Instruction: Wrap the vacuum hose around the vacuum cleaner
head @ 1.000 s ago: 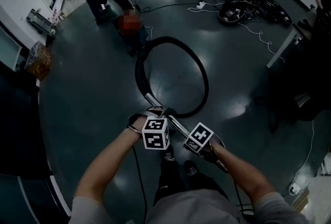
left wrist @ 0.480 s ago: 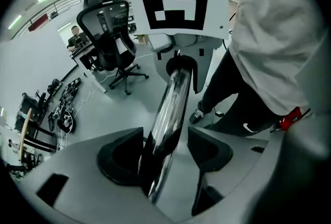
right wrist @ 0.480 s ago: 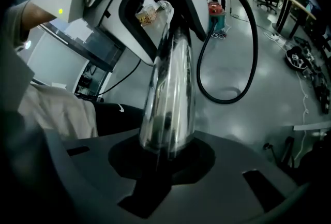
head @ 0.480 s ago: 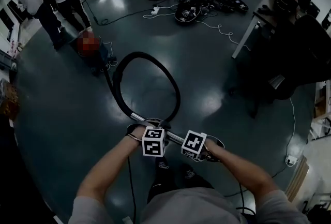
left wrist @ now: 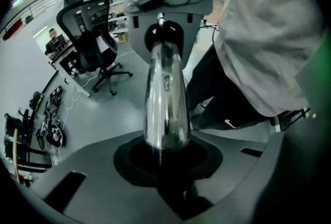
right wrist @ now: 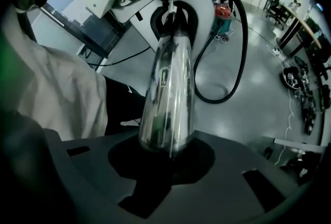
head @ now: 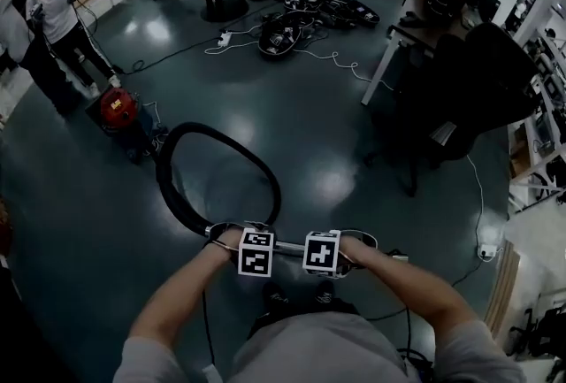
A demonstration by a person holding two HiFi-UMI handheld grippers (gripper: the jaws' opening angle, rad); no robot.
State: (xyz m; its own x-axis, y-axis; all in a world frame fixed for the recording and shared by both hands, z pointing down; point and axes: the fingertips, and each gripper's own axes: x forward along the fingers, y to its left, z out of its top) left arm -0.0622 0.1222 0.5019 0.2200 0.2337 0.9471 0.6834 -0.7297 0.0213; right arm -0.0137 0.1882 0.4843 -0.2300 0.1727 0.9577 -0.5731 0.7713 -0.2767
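Only a swoosh (left wrist: 231,124) marks the trousers (left wrist: 214,99) | left gripper (head: 248,238) closing round chrome tube (left wrist: 164,99), right gripper (head: 329,241) clamped on it | hose (right wrist: 245,31) loops out from vacuum cleaner (head: 117,107), caught by right gripper view, not left.

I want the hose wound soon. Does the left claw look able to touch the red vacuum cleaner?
Probably not. The left claw is closing on the metal tube, and the vacuum cleaner stands well off at the far end of the hose. Nothing blocks the way; the person would have to walk over.
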